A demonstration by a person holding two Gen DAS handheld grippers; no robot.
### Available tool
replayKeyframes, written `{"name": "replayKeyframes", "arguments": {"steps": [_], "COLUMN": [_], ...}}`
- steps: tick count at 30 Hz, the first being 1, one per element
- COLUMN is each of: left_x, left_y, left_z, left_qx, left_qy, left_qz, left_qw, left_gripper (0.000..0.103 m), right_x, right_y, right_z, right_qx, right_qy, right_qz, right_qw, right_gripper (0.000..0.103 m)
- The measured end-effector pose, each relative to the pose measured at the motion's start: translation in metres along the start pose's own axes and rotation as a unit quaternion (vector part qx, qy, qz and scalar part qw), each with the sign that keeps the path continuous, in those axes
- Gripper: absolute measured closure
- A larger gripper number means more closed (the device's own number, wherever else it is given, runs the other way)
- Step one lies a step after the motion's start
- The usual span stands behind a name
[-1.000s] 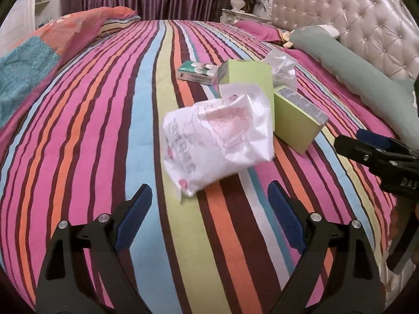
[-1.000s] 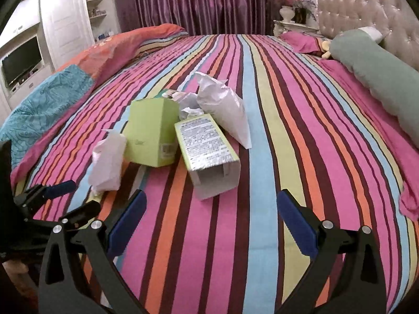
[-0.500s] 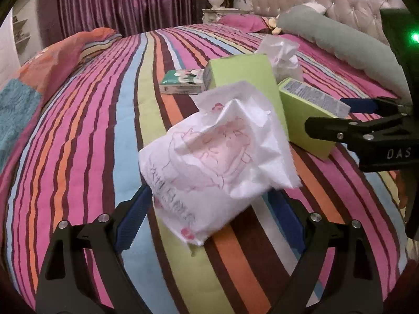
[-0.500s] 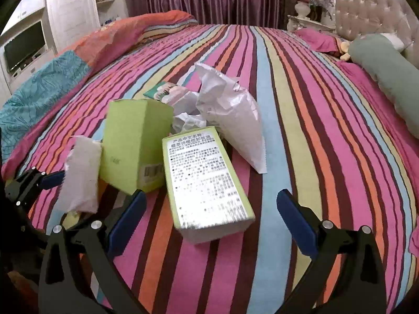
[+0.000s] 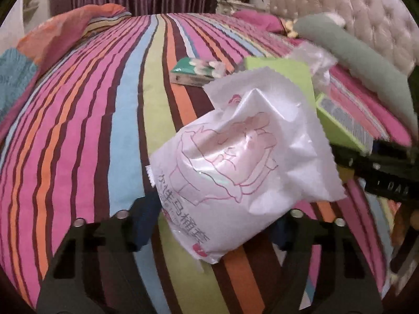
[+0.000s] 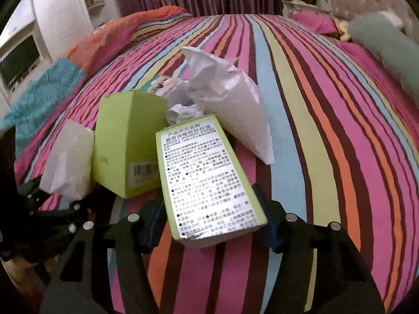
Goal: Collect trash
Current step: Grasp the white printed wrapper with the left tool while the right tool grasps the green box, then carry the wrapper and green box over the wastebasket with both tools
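1. Trash is lying in a loose heap on the striped bedspread (image 6: 327, 157): a white wrapper (image 5: 243, 167) with pink line drawings, two green boxes, crumpled paper and a small teal carton (image 5: 195, 72) farther back.
2. Left gripper (image 5: 209, 225) is sitting around the wrapper's near end, fingers spread wide on either side and not yet pinching it.
3. Right gripper (image 6: 209, 225) is straddling the lying box (image 6: 209, 183), its label face up; the fingers are looking spread just beside its walls, though contact is hard to judge.
4. Risk one: the wrapper is looking thin, puffy and slick, so a closing pinch could be catching only a corner and letting it slide out.
5. Risk two: the box is probably empty card, so squeezing hard could be crushing it or popping it forward into the upright box (image 6: 128, 144) and the crumpled paper (image 6: 225, 99).
6. Risk three: both tools are working close together, the other one showing at each view's edge, so a lift could be clipping one against the other.
7. Soft bedding could be giving way under a downward push.
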State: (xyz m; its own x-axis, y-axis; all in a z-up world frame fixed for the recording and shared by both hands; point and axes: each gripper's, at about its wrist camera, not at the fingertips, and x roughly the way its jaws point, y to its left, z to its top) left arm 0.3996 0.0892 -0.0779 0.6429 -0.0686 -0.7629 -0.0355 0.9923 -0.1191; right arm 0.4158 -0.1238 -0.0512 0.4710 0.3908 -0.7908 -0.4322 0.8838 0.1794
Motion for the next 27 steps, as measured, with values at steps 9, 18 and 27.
{"name": "replayKeyframes", "arguments": {"steps": [9,18,27], "left_x": [-0.023,-0.060,-0.107], "left_y": [0.012,0.019,0.027], "left_z": [-0.003,-0.014,-0.049], "left_qx": [-0.036,-0.059,-0.075], "left_qy": [-0.021,-0.046,-0.064], "left_qz": [-0.038,-0.047,-0.050], "left_qw": [0.9984,0.9961,0.9938], "left_gripper": [0.049,0.049,0.049], "right_x": [-0.016,-0.031,-0.059], "right_y": [0.010,0.039,0.049], "right_z": [-0.013,-0.020,-0.046], "right_qx": [0.002,-0.032,-0.021], "right_qy": [0.000,-0.001,-0.010], "right_qz": [0.038,0.084,0.108], "right_qw": [0.999,0.996,0.994], "right_gripper": [0.051,0.053,0.053]}}
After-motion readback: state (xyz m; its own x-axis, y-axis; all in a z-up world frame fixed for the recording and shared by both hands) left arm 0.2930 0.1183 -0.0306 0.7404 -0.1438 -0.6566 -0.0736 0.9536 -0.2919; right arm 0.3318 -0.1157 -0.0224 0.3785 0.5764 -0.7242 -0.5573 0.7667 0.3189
